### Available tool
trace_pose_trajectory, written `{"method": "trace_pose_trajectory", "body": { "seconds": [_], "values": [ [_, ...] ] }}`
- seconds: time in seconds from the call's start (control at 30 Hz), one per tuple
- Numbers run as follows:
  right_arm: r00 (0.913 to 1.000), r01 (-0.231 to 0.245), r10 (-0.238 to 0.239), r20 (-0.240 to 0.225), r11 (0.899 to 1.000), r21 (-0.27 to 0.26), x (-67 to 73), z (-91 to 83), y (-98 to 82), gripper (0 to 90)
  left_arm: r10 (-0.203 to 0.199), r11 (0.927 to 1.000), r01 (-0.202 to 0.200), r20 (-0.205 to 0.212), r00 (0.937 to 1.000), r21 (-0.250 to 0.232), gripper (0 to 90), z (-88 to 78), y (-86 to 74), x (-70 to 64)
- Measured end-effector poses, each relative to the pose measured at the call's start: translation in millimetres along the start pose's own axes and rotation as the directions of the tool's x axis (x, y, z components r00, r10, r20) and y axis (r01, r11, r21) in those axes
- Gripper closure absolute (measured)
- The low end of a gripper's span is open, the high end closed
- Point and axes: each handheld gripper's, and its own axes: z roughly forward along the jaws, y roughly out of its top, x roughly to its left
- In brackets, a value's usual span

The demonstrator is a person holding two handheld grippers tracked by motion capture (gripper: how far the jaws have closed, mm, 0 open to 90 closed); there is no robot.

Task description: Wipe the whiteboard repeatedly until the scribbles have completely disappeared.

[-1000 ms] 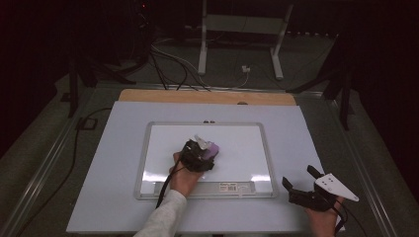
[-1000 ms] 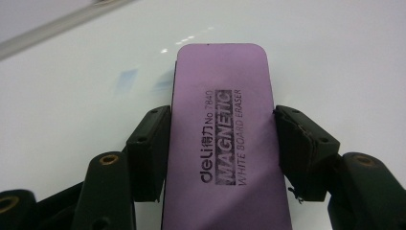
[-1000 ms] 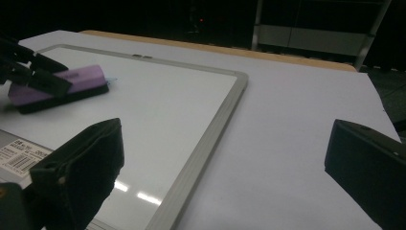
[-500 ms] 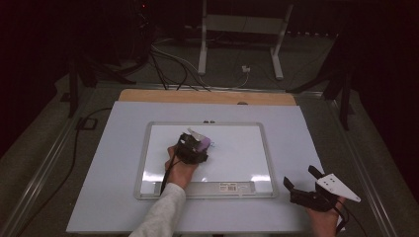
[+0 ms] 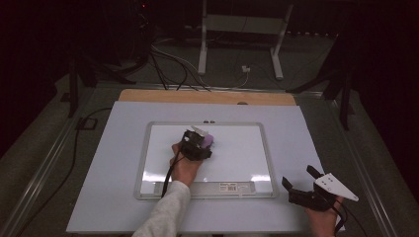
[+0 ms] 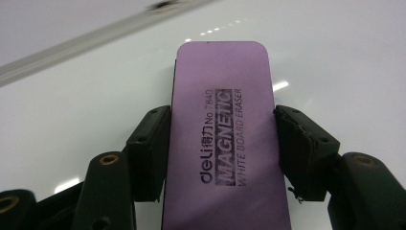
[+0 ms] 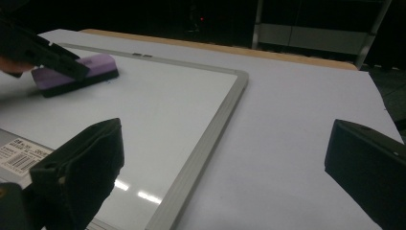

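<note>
Wiping looks basically done: left gripper (image 6: 218, 158) clamps purple eraser (image 6: 222, 143) on spotless whiteboard (image 5: 237, 153), right gripper (image 5: 302, 183) idle, wide open, empty.

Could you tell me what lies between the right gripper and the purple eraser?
Bare whiteboard and its grey frame; nothing else between the right gripper and the eraser, by the right gripper view.

**Eraser on the board, right gripper off to the side**

The purple rectangular magnetic eraser (image 6: 222, 139) is lying flat on the grey-framed whiteboard (image 5: 257, 163), left of centre, between the left gripper's (image 5: 196, 146) jaws. The board is sitting on a white table sheet (image 5: 123, 148); the right gripper (image 5: 309, 190) is hovering beyond the board's right near corner.
</note>
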Motion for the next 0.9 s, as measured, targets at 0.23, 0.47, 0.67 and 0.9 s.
{"method": "trace_pose_trajectory", "body": {
  "seconds": [0.23, 0.47, 0.67, 0.9],
  "values": [
    [1.0, 0.002, -0.002, 0.001, 1.0, -0.002, -0.2, -1.0, 0.3, 0.0, 0.1, 0.995, -0.099, 0.072, 0.9924, -0.016, 41.7, -2.3, -0.3, -41.0],
    [1.0, -0.004, 0.004, 0.005, 1.0, -0.007, -2.7, -3.0, 0.2, 0.0, 0.001, 1.0, -0.001, -0.041, 0.9992, 0.004, 41.7, 3.8, 5.0, 1.4],
    [1.0, -0.006, 0.006, 0.003, 1.0, -0.003, -2.7, -2.3, 0.0, 0.0, -0.133, 0.9903, 0.138, -0.154, 0.979, 0.018, 41.7, 2.4, 1.6, 57.9],
    [1.0, 0.002, -0.002, -0.002, 1.0, 0.0, -0.2, -0.7, 0.3, 0.0, -0.116, 0.9925, 0.12, -0.119, 0.9862, 0.027, 41.8, 8.8, 10.3, 43.2]
  ]
}}
